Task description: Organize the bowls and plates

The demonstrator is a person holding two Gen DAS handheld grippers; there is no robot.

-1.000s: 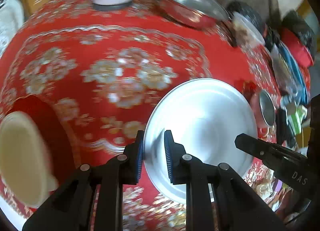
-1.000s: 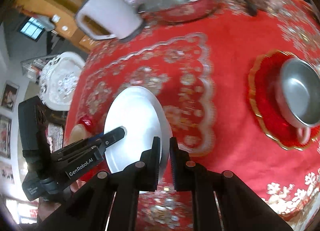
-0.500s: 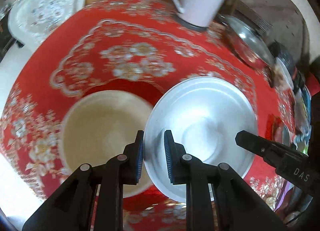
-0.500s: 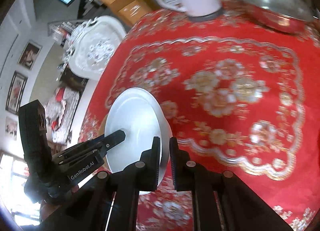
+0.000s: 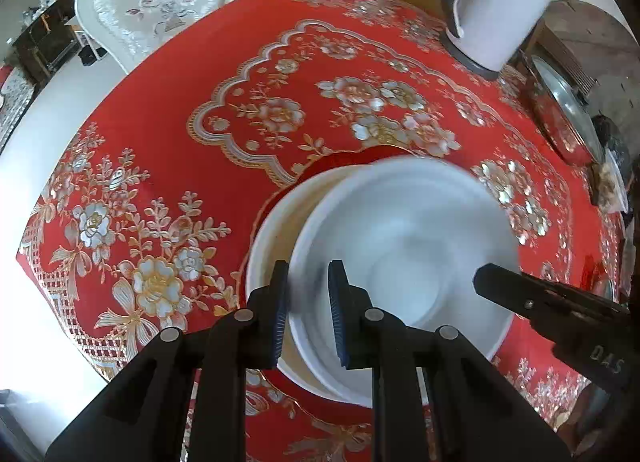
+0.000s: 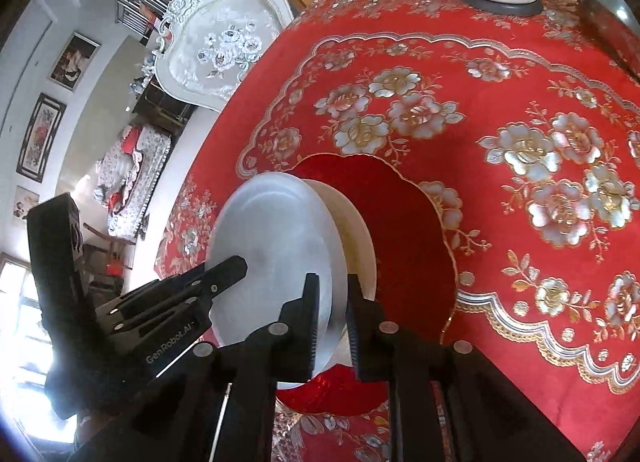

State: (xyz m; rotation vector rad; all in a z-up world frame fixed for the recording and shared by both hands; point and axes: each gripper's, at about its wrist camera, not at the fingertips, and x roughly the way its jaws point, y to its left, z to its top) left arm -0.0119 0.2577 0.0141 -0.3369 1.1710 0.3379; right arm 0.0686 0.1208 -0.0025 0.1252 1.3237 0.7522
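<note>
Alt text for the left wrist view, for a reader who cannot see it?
The left gripper clamps the near rim of a metal bowl, held over a cream bowl on a red plate. The right gripper reaches in from the right; a white kettle stands behind.

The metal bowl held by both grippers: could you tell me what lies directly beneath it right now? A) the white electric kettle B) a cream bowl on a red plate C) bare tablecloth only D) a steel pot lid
B: in the left wrist view the metal bowl overlaps a cream bowl that sits on a red plate; the kettle stands far off.
</note>
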